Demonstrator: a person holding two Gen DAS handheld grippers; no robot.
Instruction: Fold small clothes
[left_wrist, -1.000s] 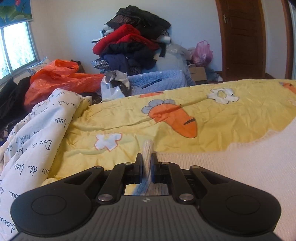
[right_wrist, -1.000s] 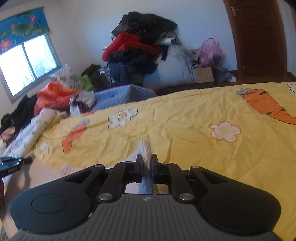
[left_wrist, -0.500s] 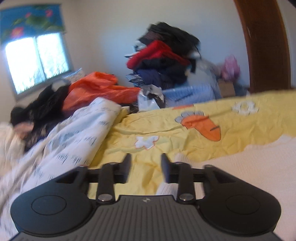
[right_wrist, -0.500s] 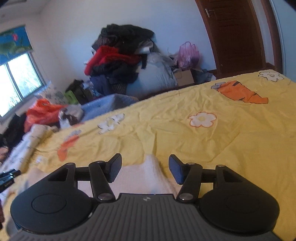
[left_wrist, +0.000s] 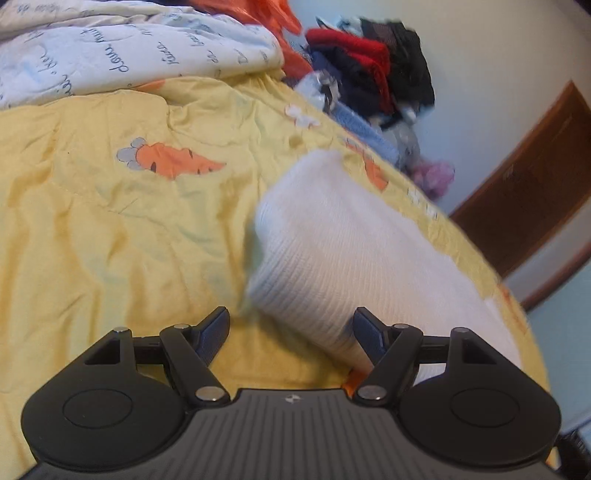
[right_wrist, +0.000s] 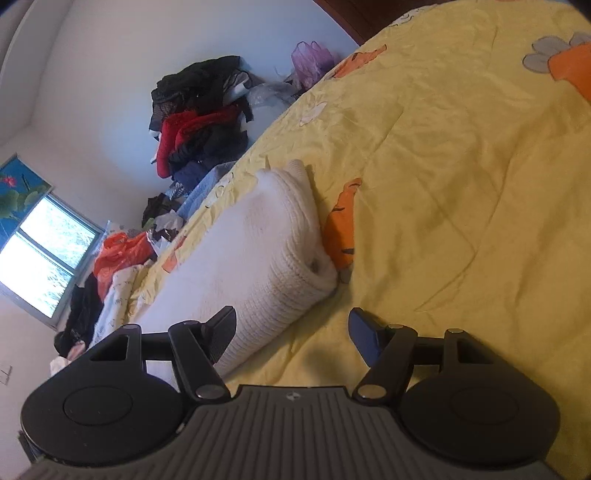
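A cream knitted garment lies folded on the yellow carrot-print quilt. In the left wrist view my left gripper is open and empty, its right finger close to the garment's near folded edge. In the right wrist view the same garment lies ahead and left, with its folded end toward me. My right gripper is open and empty, its left finger beside the garment's near edge. Both views are tilted.
A white sheet with script print is bunched at the bed's far left. A pile of red and dark clothes stands against the wall. An orange bag lies near the window. A brown door is at the right.
Both grippers were shut on the garment's edge a second ago. They opened, let it go, and drew back and tilted; the garment now lies folded on the quilt.
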